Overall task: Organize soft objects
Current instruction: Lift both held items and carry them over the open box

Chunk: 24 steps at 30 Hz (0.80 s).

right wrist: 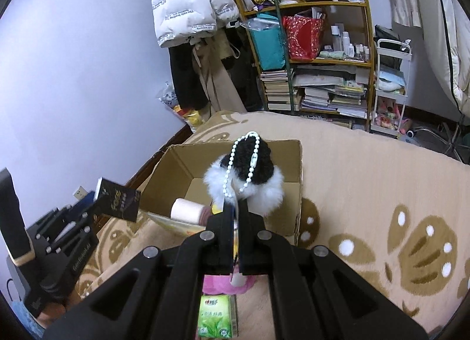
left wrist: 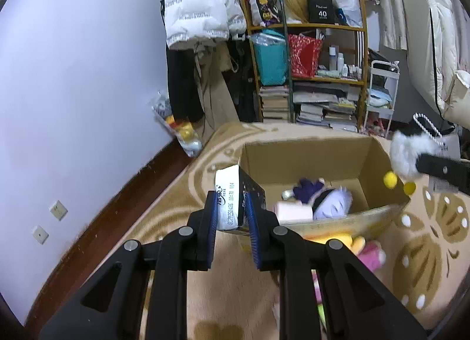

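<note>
My left gripper is shut on a dark tissue pack with a white end, held at the left rim of the open cardboard box. The pack also shows in the right wrist view. My right gripper is shut on a black-and-white fluffy plush keychain with a white bead chain, held over the box. That plush shows in the left wrist view at the box's right rim. Inside the box lie a purple-haired plush, a purple glove toy and a pink roll.
The box stands on a beige patterned rug. A pink plush and a yellow plush lie in front of the box. A green tissue pack lies under my right gripper. A cluttered shelf and hanging coats stand behind.
</note>
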Each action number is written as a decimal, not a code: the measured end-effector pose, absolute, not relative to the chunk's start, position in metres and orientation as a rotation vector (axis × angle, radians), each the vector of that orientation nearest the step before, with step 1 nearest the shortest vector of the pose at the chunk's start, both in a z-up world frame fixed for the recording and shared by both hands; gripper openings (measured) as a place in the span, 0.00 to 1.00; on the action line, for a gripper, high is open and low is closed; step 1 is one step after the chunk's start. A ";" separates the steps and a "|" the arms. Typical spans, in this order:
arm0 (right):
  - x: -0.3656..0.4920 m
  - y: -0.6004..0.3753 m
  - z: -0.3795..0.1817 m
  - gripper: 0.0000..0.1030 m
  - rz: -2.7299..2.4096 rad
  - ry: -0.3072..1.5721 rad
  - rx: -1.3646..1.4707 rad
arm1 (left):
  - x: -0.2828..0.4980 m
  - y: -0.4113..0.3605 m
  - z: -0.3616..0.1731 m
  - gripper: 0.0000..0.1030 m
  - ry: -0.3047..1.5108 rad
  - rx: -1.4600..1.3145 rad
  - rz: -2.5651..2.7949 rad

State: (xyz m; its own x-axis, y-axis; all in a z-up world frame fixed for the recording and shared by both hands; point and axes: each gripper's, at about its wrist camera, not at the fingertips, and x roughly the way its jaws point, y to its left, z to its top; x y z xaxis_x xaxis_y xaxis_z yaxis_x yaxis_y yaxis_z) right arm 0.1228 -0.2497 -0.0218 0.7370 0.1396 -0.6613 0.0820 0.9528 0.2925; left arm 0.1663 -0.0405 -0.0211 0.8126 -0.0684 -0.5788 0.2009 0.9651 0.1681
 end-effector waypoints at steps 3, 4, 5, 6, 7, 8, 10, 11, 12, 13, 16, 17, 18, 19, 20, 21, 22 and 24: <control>0.129 -0.253 -0.026 0.02 0.029 0.748 0.317 | 0.178 -0.047 -0.019 0.18 0.586 0.248 -0.149; 0.132 -0.254 -0.028 0.02 0.032 0.751 0.318 | 0.182 -0.049 -0.020 0.18 0.588 0.250 -0.155; 0.133 -0.254 -0.029 0.02 0.033 0.751 0.319 | 0.185 -0.051 -0.020 0.18 0.591 0.250 -0.159; 0.135 -0.256 -0.031 0.02 0.037 0.751 0.322 | 0.188 -0.053 -0.022 0.18 0.591 0.254 -0.160; 0.138 -0.256 -0.033 0.02 0.035 0.754 0.320 | 0.190 -0.055 -0.023 0.18 0.590 0.259 -0.161; 0.139 -0.257 -0.035 0.02 0.034 0.755 0.317 | 0.193 -0.057 -0.025 0.18 0.590 0.265 -0.164; 0.143 -0.258 -0.040 0.02 0.023 0.763 0.308 | 0.197 -0.061 -0.029 0.18 0.593 0.276 -0.170; 0.145 -0.259 -0.042 0.02 0.022 0.767 0.310 | 0.199 -0.063 -0.032 0.18 0.598 0.277 -0.174; 0.145 -0.257 -0.045 0.02 0.018 0.772 0.310 | 0.201 -0.065 -0.034 0.18 0.605 0.273 -0.182; 0.147 -0.257 -0.047 0.02 0.018 0.778 0.312 | 0.203 -0.067 -0.037 0.18 0.612 0.270 -0.190; 0.153 -0.259 -0.053 0.02 0.018 0.790 0.311 | 0.206 -0.072 -0.044 0.18 0.621 0.276 -0.197; 0.155 -0.259 -0.054 0.02 0.015 0.790 0.309 | 0.208 -0.073 -0.047 0.18 0.625 0.278 -0.200; 0.157 -0.259 -0.055 0.02 0.015 0.791 0.307 | 0.209 -0.074 -0.050 0.18 0.629 0.277 -0.203; 0.158 -0.259 -0.057 0.02 0.016 0.793 0.303 | 0.211 -0.076 -0.052 0.18 0.636 0.275 -0.206; 0.158 -0.259 -0.057 0.02 0.015 0.793 0.301 | 0.213 -0.076 -0.054 0.18 0.641 0.273 -0.209; 0.160 -0.260 -0.058 0.02 0.016 0.792 0.300 | 0.214 -0.077 -0.056 0.19 0.645 0.269 -0.214; 0.160 -0.260 -0.058 0.02 0.017 0.793 0.301 | 0.215 -0.079 -0.058 0.19 0.649 0.269 -0.219; 0.164 -0.260 -0.060 0.02 0.022 0.794 0.299 | 0.216 -0.082 -0.060 0.19 0.646 0.279 -0.217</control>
State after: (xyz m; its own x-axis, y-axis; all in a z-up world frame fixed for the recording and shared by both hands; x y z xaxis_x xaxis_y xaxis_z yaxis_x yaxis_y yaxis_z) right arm 0.1639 -0.2600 -0.0597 0.7033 0.1317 -0.6986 0.0919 0.9576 0.2730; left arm 0.2163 -0.0816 -0.0603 0.7784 -0.1120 -0.6178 0.2840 0.9403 0.1874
